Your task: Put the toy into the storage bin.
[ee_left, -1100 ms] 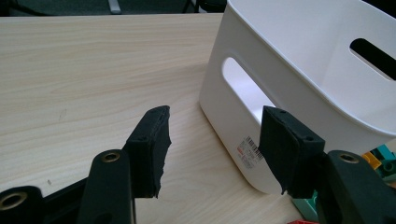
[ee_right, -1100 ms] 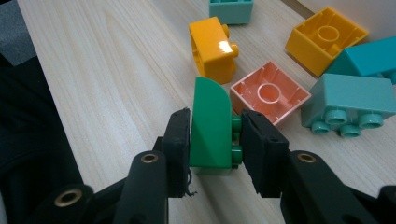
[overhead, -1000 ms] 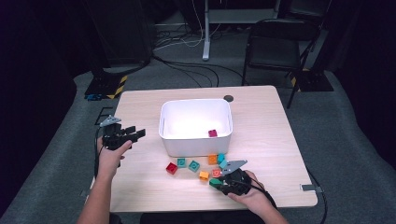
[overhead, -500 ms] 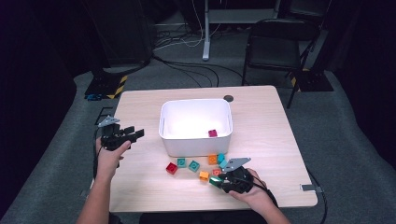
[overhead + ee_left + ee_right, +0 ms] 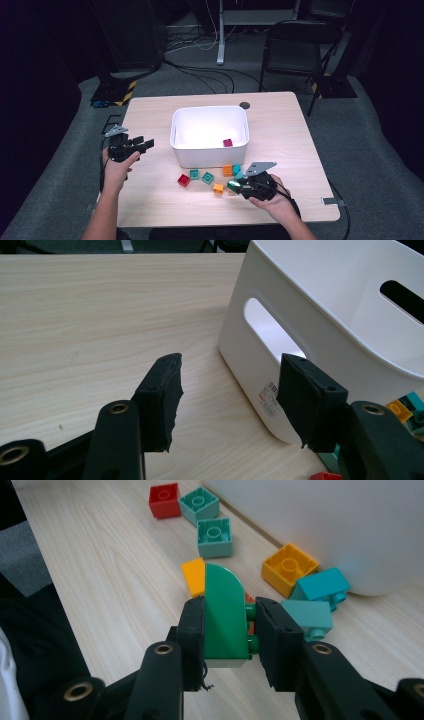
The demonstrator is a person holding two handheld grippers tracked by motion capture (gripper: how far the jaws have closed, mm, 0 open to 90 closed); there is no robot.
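My right gripper (image 5: 227,630) is shut on a green brick with a rounded top (image 5: 225,612), held just above the table; in the high view this gripper (image 5: 240,186) is at the front right, in front of the white bin (image 5: 210,150). Loose bricks lie under and beyond it: an orange one (image 5: 194,576), a yellow one (image 5: 289,567), two teal ones (image 5: 215,536) and a red one (image 5: 164,500). My left gripper (image 5: 145,145) stands open left of the bin, with nothing between its jaws (image 5: 227,390). A magenta brick (image 5: 228,143) lies inside the bin.
The bin's handle cut-out (image 5: 272,332) faces the left gripper. A dark round disc (image 5: 244,105) sits in the tabletop behind the bin. A black chair (image 5: 295,50) and cables (image 5: 200,75) are on the floor beyond the table. Bare wood (image 5: 280,125) lies right of the bin.
My right gripper has lifted a little with the green brick in it. The left gripper has stayed where it was.
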